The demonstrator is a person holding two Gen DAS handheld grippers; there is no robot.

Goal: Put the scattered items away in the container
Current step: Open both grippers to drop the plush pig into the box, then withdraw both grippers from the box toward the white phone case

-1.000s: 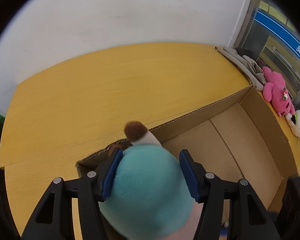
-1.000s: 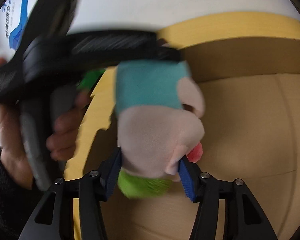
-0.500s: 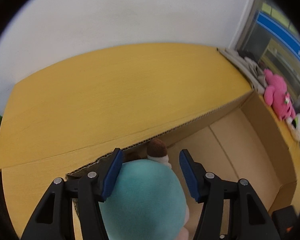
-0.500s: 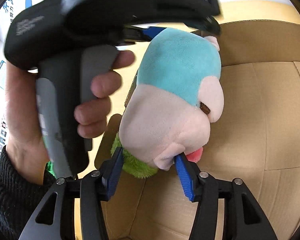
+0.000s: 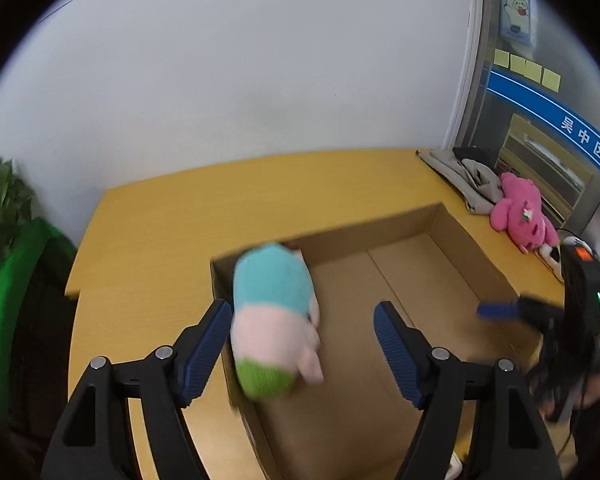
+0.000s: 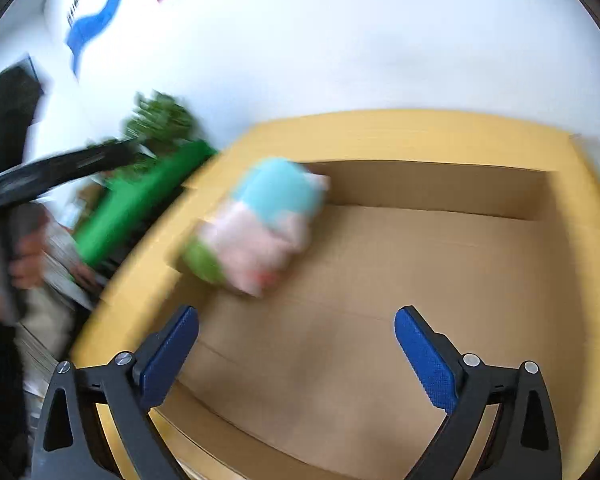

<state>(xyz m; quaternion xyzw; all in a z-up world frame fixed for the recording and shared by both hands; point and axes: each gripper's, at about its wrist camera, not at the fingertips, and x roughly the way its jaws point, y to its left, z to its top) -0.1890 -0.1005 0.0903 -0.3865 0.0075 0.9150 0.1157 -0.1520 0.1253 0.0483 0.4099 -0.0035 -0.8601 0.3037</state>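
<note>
A blurred teal, pink and green plush toy (image 5: 274, 322) lies at the cardboard box's (image 5: 466, 248) near-left corner.

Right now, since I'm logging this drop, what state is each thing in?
left gripper: open, holding nothing
right gripper: open, holding nothing
plush toy: released, motion-blurred at the box's near-left corner
cardboard box: open-topped, floor bare besides the toy
pink plush: lying on the table, outside the box
</note>
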